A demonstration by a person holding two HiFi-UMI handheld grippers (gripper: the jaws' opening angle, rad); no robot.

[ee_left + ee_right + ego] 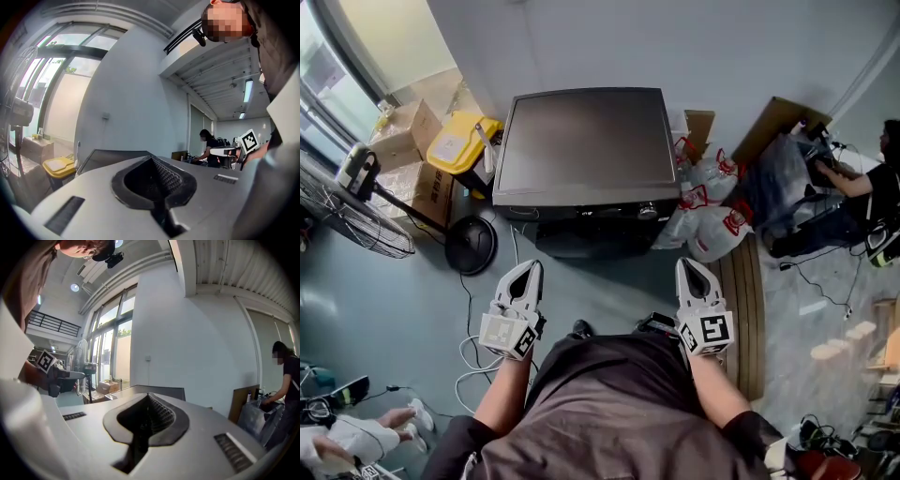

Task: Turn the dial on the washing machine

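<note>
The washing machine [586, 141] stands against the far wall, with a dark grey lid and a black control strip along its front. A small round dial [648, 212] shows at the right of that strip. My left gripper [528, 270] and my right gripper [688, 266] hang side by side over the floor, short of the machine, and touch nothing. Both point level at it, jaws together and empty. In the left gripper view the lid [110, 158] lies beyond the shut left gripper [151, 157]. In the right gripper view the lid [161, 390] lies beyond the shut right gripper [148, 394].
A standing fan [347, 202] with a round base [471, 244] is at the left, beside a yellow bin [461, 141] and cardboard boxes [403, 131]. Filled plastic bags [712, 220] lean by the machine's right side. A person [862, 187] works at the right. Cables [473, 361] lie on the floor.
</note>
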